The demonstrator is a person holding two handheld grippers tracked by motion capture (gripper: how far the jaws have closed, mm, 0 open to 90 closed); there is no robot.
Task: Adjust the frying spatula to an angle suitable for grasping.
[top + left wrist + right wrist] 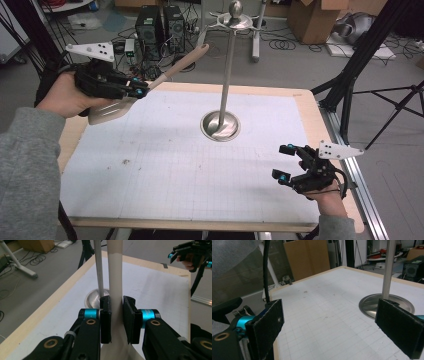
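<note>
- Spatula work is partway along: the left gripper [136, 88] is holding a beige plastic spatula [150, 85] in the air over the far left corner of the table, lifted clear of the surface
- Its jaws are clamping shut on the spatula's neck, just above the broad blade; in the left gripper view the handle [115, 277] is running straight up between the two black pads
- The handle end is pointing up and away toward the tall polished-metal utensil stand [226, 75], which is standing on its round base at the middle of the white gridded mat [175, 170]
- The stand's hooked top ring [235, 21] is carrying nothing, so hanging the spatula there looks like the step left to do; the handle tip is sitting near the pole but well below the hooks
- The right gripper [284, 162] is hovering over the near right corner of the mat, jaws standing wide apart and gripping nothing
- In the right gripper view the stand's base [387, 305] is lying ahead, between the open pads
- Judging by this, pick-up is done; raising, aligning and hooking are remaining
</note>
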